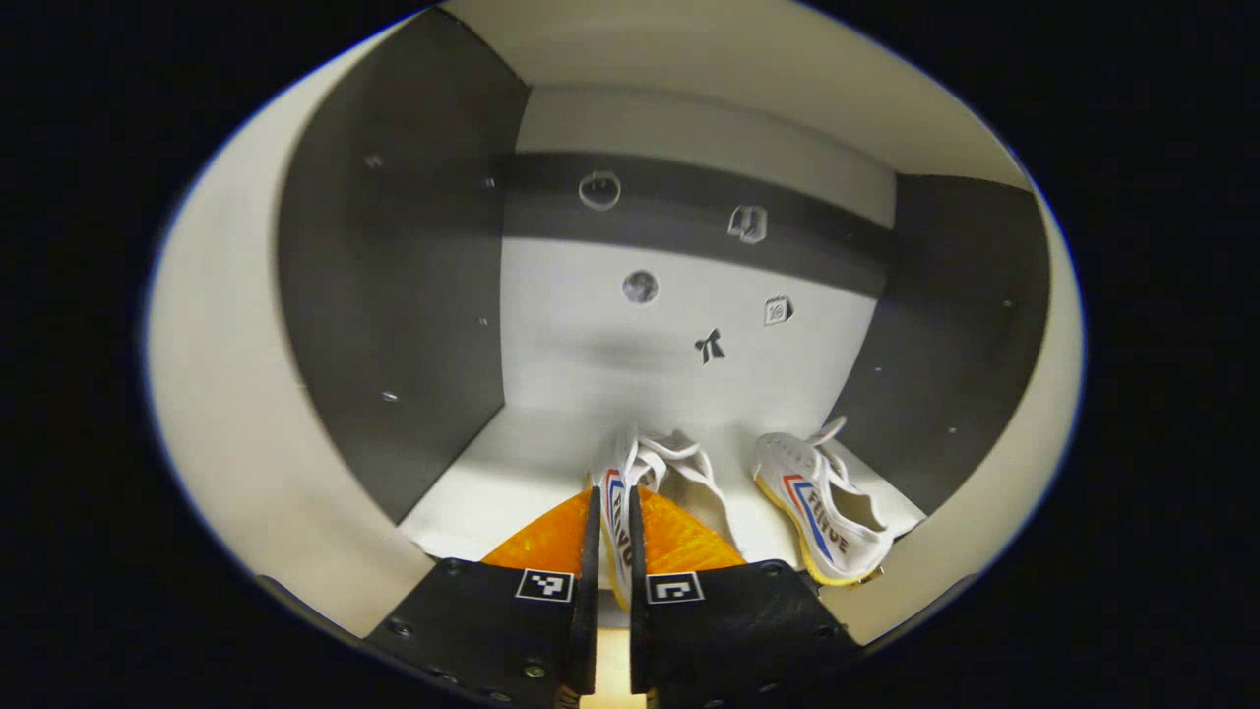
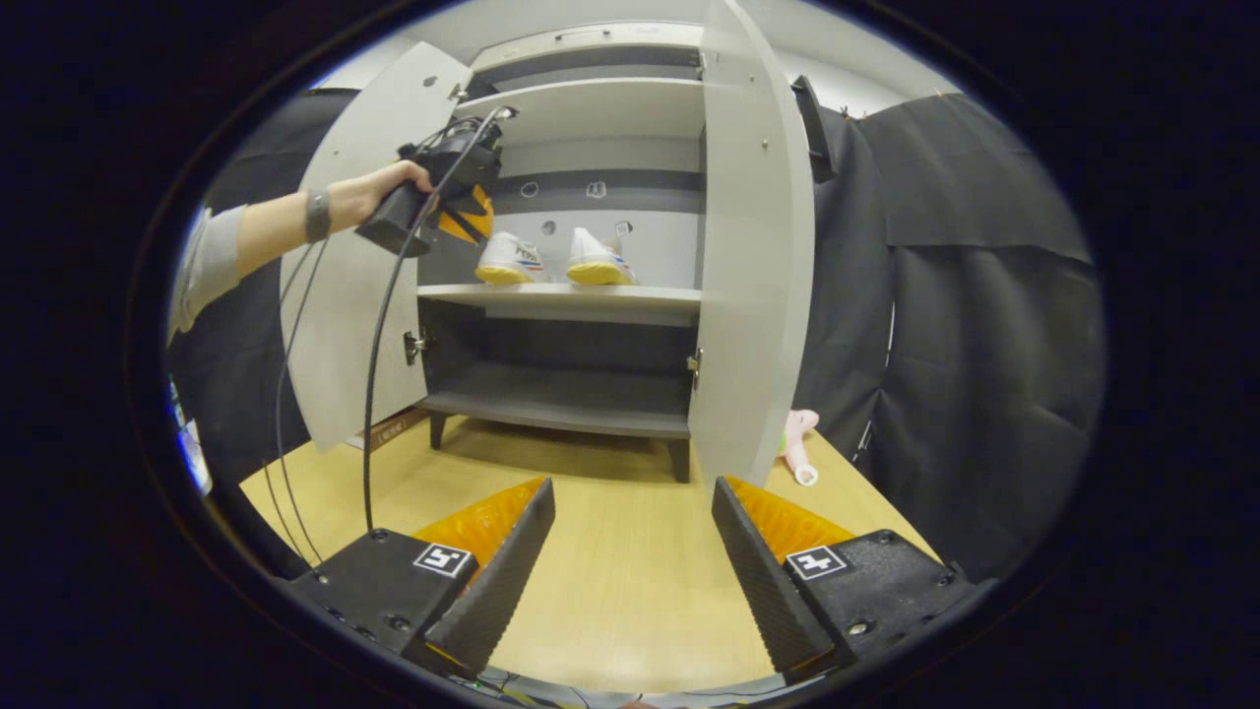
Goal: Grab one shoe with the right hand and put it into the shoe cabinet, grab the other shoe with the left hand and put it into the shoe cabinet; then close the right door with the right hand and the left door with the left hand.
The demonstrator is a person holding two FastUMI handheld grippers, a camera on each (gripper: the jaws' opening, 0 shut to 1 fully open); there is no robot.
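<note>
Left gripper jaws pinched one shoe on cabinet shelf; right gripper jaws spread above tabletop.

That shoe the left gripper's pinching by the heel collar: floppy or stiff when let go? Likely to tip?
The held shoe looks like soft canvas, so its collar probably flexes. The flat sole suggests it stays upright, like the other shoe on the shelf. Probably light.

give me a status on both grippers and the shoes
Left gripper shut on white canvas shoe on cabinet shelf. Right gripper open, empty. Second white shoe shelved. Both grey doors open.
</note>
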